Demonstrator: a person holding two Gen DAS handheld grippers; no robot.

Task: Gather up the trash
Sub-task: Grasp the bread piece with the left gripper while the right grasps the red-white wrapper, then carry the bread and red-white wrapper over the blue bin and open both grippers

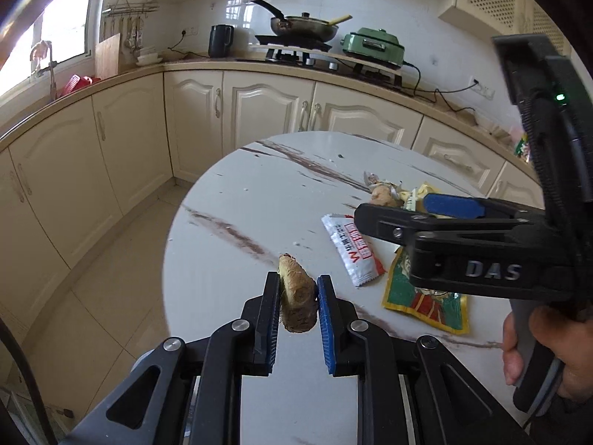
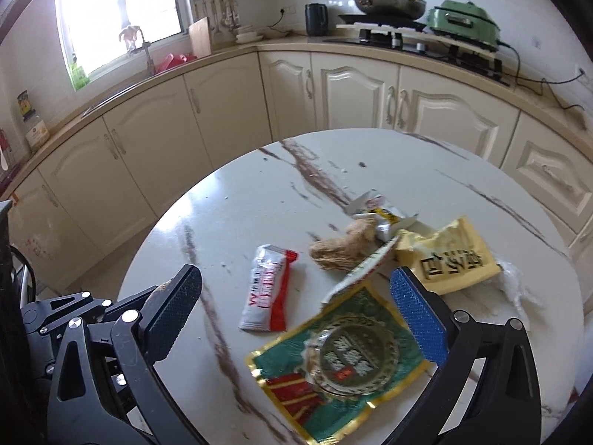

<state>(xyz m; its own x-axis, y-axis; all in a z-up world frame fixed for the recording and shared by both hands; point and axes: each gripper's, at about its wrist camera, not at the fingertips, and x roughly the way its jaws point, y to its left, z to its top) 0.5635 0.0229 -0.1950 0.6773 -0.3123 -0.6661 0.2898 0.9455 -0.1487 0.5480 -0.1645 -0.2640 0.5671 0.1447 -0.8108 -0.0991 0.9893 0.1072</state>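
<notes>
At lower centre, the left gripper (image 1: 298, 298) is pinching a crumbly food scrap (image 1: 296, 296) that risks breaking, while the right gripper (image 2: 296, 307) is gaping over the green wrapper (image 2: 333, 363).

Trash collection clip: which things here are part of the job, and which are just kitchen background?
Job: food scrap clamped in left gripper; white-red sachet, green-gold packet, yellow wrapper, torn wrapper, tan food lump; right gripper, open.

Background: frying pan, green cooker, black kettle.
</notes>
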